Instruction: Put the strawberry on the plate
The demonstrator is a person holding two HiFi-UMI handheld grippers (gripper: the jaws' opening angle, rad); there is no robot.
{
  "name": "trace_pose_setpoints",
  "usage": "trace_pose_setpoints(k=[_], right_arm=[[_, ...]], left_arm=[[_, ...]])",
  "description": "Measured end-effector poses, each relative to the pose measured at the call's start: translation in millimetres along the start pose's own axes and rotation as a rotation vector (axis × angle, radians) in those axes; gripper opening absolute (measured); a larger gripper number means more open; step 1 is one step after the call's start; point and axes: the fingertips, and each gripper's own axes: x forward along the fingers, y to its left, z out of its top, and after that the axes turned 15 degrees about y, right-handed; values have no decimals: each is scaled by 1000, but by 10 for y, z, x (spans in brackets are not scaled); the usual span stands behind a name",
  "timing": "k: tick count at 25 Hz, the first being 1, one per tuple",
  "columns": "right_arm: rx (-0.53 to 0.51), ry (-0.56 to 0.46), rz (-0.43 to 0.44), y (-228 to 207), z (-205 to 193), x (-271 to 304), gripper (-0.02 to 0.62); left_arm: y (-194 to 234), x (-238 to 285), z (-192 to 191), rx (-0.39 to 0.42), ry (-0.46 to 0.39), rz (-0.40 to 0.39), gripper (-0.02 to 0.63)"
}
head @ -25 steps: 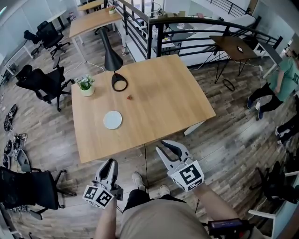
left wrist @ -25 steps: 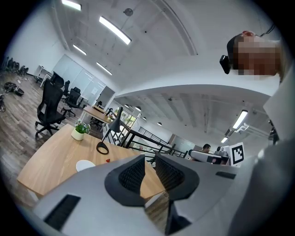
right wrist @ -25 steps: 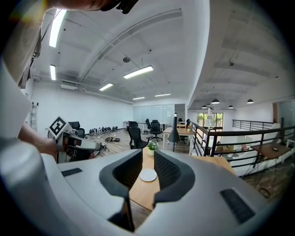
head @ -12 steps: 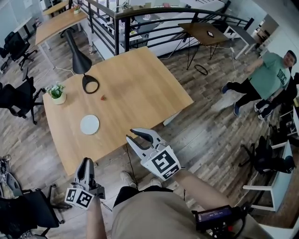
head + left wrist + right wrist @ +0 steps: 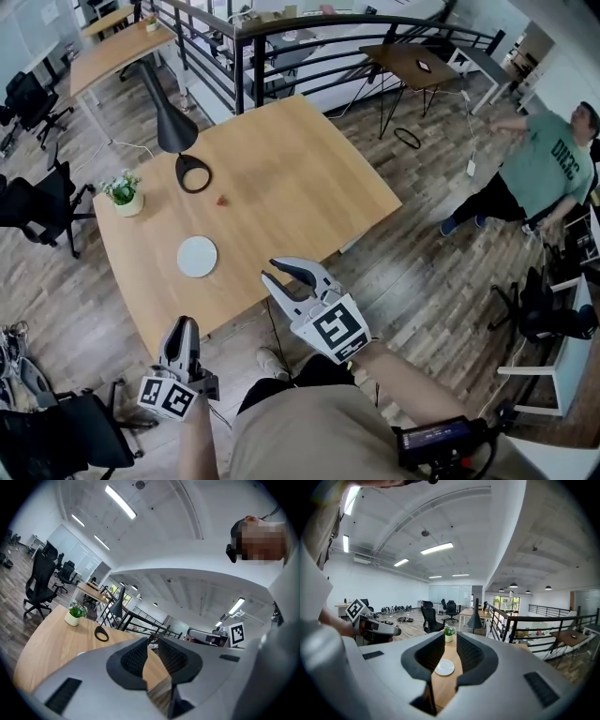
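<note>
Red on the wooden table, the strawberry lay between the plate and the lamp base. The left gripper and right gripper hung short of the table edge, jaws slightly apart and empty, seemingly ready to reach.

In the head view the strawberry is a red speck on the table, too small to show its shape. A bystander at 3 o'clock runs off the frame. In the left gripper view the left claw hides the table's near part.
</note>
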Motion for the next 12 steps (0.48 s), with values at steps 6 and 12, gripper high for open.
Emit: trace_pose_setpoints(k=[6, 12], right_arm=[[5, 28, -8, 80, -55, 123, 61], [-22, 43, -11, 26, 8, 240, 61]], left_arm=[[203, 37, -22, -19, 13, -11, 75], [306, 126, 54, -35, 5, -14, 75]])
